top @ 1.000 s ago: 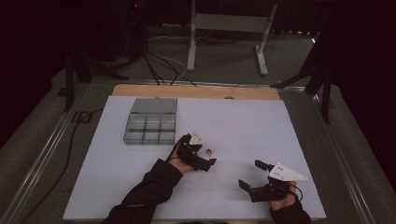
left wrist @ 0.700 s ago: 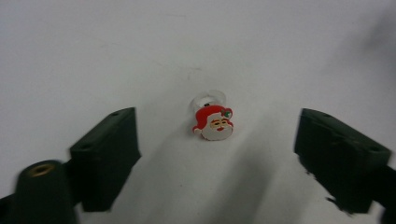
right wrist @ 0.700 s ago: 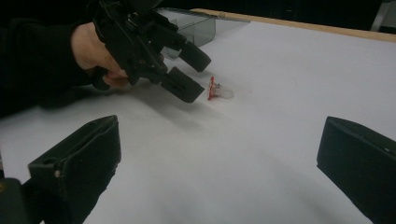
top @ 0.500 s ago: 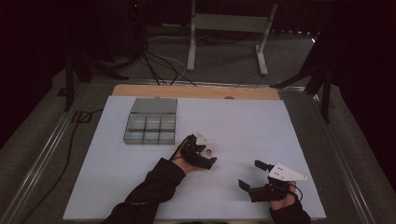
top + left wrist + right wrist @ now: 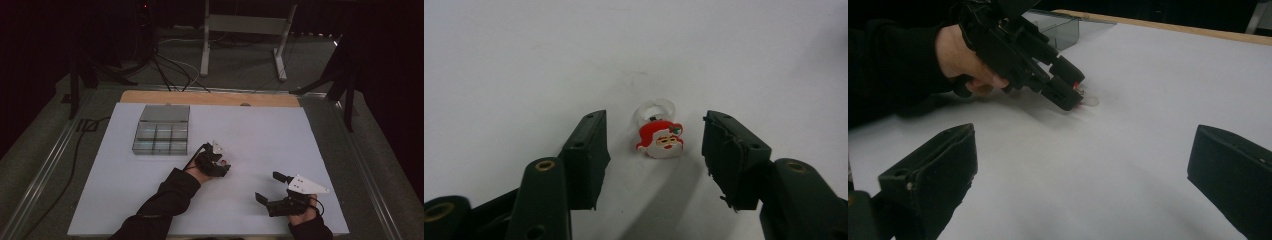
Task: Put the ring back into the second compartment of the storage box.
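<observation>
1. Right now the left gripper (image 5: 654,145) sits low over the white table (image 5: 260,130), and its two jaws stand wide apart with nothing held between them
2. Between those jaws lies a little Santa ring (image 5: 658,135), flat on the table, with the red and white Santa face up and the clear band behind it
3. The ring touches neither jaw; there is a gap on each side
4. From the high view, the ring (image 5: 226,161) is near the middle of the table, a bit toward the person's edge, just at the tip of the left gripper (image 5: 215,160)
5. I think the step in hand is lining up to grab the ring, and the grab is not yet done
6. The next move, I think, is to go down a tiny bit more and squeeze the jaws shut on the ring, softly, since it is small and could slip or flip away
7. The right gripper (image 5: 280,192) waits near the person's edge on the right side, well apart from the ring, with its jaws wide open and empty too
8. A grey box with little compartments (image 5: 161,131) stands toward the far left of the table, and the ring may go in there
9. No words or brand names can be read on the ring, the box or the grippers
</observation>
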